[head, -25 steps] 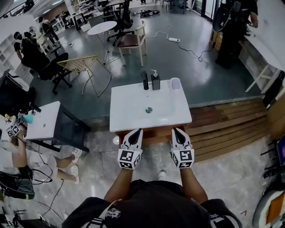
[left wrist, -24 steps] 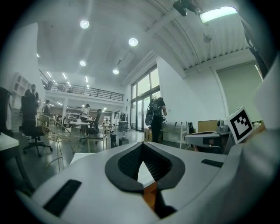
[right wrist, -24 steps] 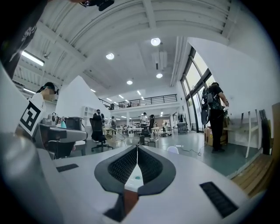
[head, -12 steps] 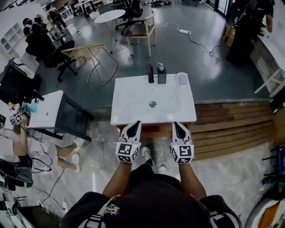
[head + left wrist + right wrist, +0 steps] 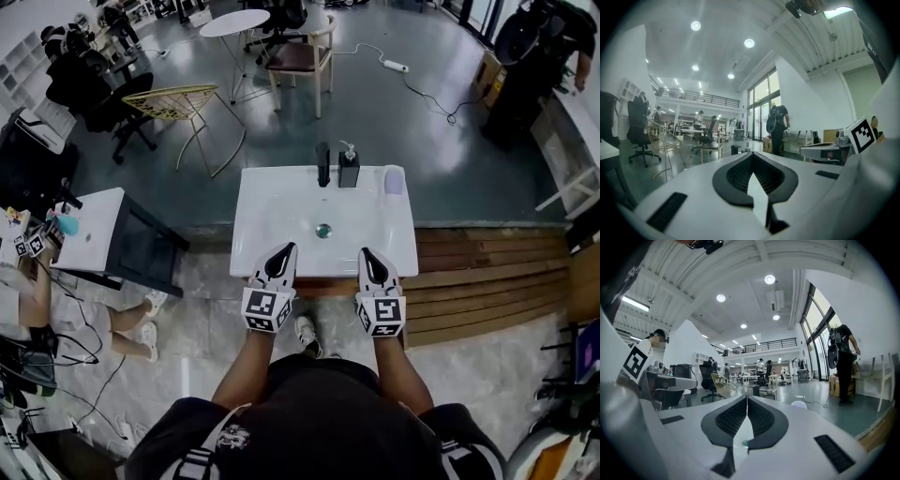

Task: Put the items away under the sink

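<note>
I held two tongs level in front of me, the left tongs and the right tongs. Each had its jaws pressed together with nothing between them. Their tips lay over the front rim of the white sink bench, and a strip of brown wood showed just under that rim.

The things to put away stood in a row along the back edge of the bench, well apart from the tongs. There was one dark soap dispenser with a pump, just beside the black faucet, and one pale cup near the back right corner. That made three upright things at the back, with one drain in the basin between them and my tongs. One shoe of mine showed on the floor between my arms.

One white side table stood to the left of the bench, and plank decking ran off to the right. Beyond the bench stood one yellow wire chair, one wooden chair and one round table, with a black office chair further left. One power strip lay on the floor with its cable. A person stood at the far right.
</note>
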A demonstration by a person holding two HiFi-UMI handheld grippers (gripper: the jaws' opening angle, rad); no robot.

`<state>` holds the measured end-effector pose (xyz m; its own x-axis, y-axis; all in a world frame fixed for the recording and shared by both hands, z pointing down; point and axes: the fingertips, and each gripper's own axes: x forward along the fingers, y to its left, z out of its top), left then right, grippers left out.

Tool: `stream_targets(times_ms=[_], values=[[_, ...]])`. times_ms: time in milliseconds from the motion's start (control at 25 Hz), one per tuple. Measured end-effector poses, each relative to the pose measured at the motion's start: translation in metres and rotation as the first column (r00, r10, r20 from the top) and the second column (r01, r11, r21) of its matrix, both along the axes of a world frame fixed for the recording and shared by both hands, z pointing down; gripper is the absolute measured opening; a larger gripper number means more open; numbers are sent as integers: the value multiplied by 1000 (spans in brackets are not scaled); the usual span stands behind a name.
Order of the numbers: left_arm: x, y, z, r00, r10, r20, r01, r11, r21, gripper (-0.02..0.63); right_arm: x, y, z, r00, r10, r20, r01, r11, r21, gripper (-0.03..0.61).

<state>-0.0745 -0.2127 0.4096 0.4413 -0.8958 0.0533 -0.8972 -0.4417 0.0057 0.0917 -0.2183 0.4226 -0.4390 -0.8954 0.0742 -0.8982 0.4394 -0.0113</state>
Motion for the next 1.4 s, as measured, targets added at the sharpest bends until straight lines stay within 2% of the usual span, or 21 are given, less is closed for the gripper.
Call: stream_targets(times_ms=[200, 360, 480, 720, 1040, 1400], values=[[-13, -46, 7, 1000, 9, 7, -9, 1000, -6, 6, -18, -45, 5, 1000, -10, -24, 10, 1000, -16, 25], [-27, -78, 7, 999, 8, -34, -9, 1000, -14, 6, -29, -78, 8, 1000, 1, -31, -1, 1000, -25, 25], [-35, -96, -1, 999, 21, -38, -21, 1000, -2, 6, -38, -94, 7, 999, 10, -33, -11, 999, -31, 25], [-38, -116, 1, 998, 45, -38, -44, 999, 10, 6, -44, -109, 9, 998, 29, -56, -31, 999, -42, 25], [-36, -135, 21, 996, 45, -77, -48, 998, -37, 6, -45, -135, 10, 996, 41, -83, -44, 998, -42, 25], [-29, -172, 36, 998, 36, -47, -40, 996, -77, 6, -41, -179, 27, 996, 47, -72, -52, 996, -72, 25]])
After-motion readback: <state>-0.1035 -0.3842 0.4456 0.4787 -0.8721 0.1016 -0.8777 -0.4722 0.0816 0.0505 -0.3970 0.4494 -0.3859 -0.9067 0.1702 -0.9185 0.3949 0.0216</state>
